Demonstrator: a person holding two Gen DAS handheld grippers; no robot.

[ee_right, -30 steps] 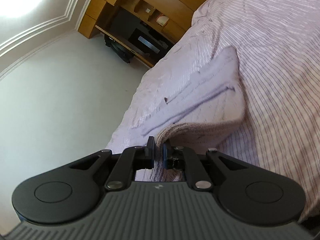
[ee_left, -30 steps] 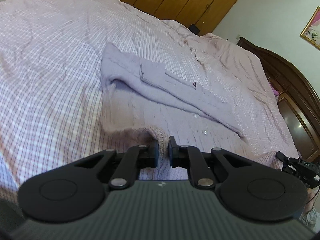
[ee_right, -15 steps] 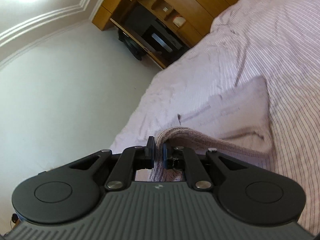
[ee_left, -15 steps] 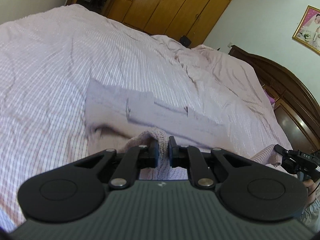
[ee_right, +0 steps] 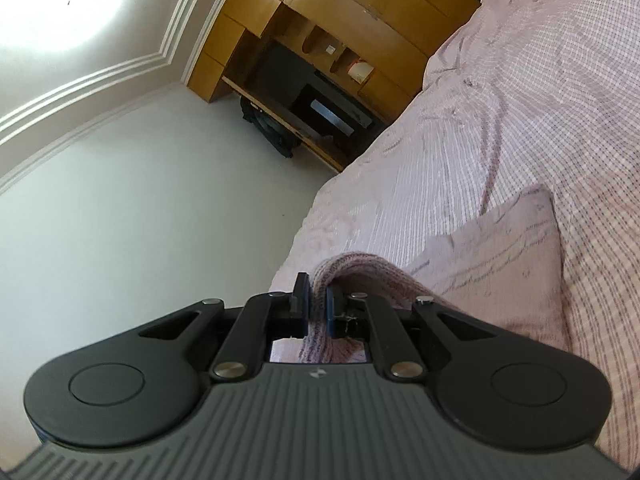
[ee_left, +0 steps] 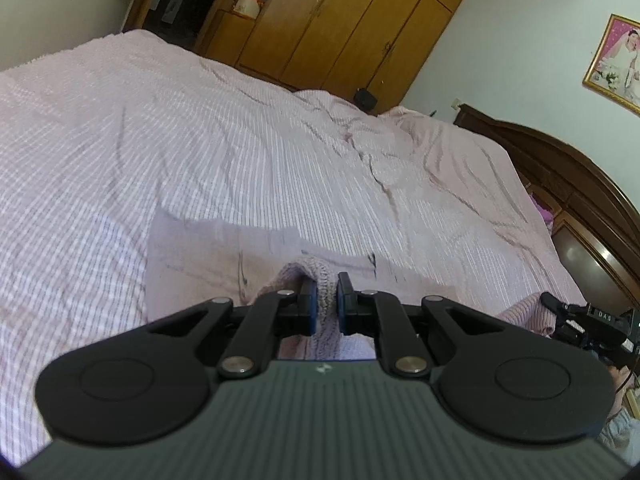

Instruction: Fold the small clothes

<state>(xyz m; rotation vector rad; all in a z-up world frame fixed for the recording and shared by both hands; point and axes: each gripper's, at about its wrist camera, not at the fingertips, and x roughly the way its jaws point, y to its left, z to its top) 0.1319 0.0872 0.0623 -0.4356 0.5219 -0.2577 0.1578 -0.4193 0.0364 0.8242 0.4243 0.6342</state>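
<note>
A pale lilac knit sweater (ee_left: 208, 256) lies partly folded on the pink checked bed. My left gripper (ee_left: 325, 300) is shut on its ribbed hem (ee_left: 308, 272) and holds it above the flat part. My right gripper (ee_right: 318, 304) is shut on the same hem (ee_right: 360, 268) at another corner; the rest of the sweater (ee_right: 500, 248) lies flat to its right. The right gripper (ee_left: 588, 320) also shows at the right edge of the left wrist view, with knit fabric (ee_left: 520, 312) in it.
The bed cover (ee_left: 240, 140) is rumpled toward the far side. Wooden wardrobes (ee_left: 352, 20) stand behind the bed and a dark headboard (ee_left: 580, 176) is at the right. A wooden desk unit (ee_right: 320, 80) stands beyond the bed edge.
Both grippers have carried the hem forward over the sweater's lying part, so less of the flat sweater shows. Both stay shut on the hem.
</note>
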